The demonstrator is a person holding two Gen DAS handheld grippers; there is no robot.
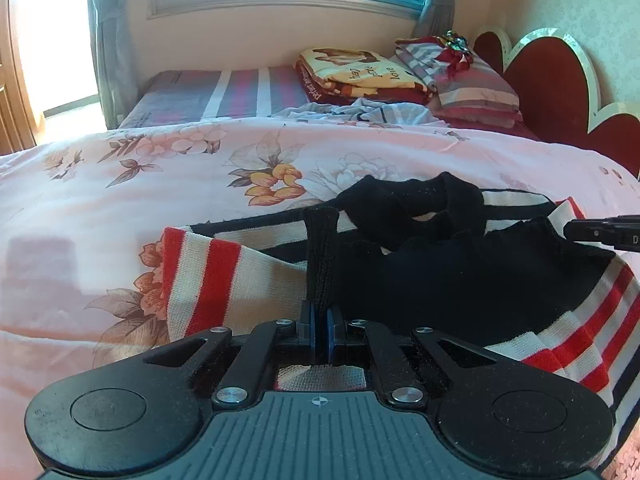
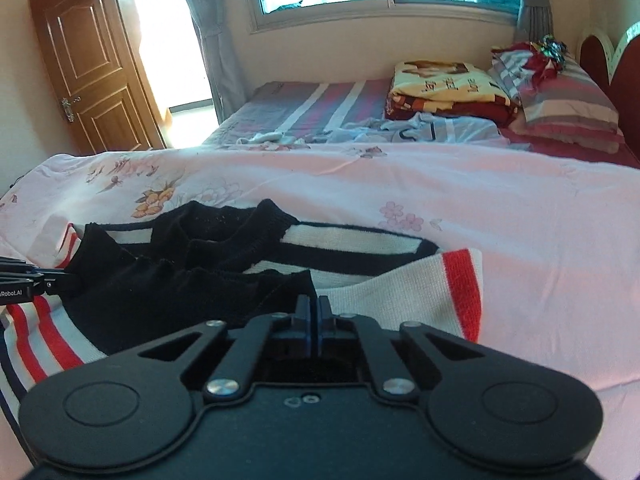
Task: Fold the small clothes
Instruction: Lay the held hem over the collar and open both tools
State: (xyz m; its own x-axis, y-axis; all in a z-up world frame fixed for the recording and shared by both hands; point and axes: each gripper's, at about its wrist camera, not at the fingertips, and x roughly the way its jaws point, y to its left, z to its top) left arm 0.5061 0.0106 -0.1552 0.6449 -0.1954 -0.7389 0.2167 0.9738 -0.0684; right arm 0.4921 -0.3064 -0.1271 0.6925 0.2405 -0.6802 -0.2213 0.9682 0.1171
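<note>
A small knit sweater [image 1: 460,280], black with cream, red and navy stripes, lies crumpled on the pink floral bedspread [image 1: 160,184]. My left gripper [image 1: 320,316] is shut on a black fold of the sweater that stands up between its fingers. A striped sleeve [image 1: 208,280] lies to its left. The right gripper's tip shows at the right edge of the left wrist view [image 1: 600,232]. In the right wrist view the sweater [image 2: 180,288] lies left and ahead; my right gripper [image 2: 314,312] is shut on its black edge beside a cream, red-banded sleeve [image 2: 420,292].
Beyond the bedspread lie a loose pale garment [image 1: 360,112], a folded yellow and red blanket [image 1: 360,76] and striped pillows [image 1: 472,88] by the red headboard [image 1: 560,80]. A wooden door [image 2: 92,68] stands at far left under bright light.
</note>
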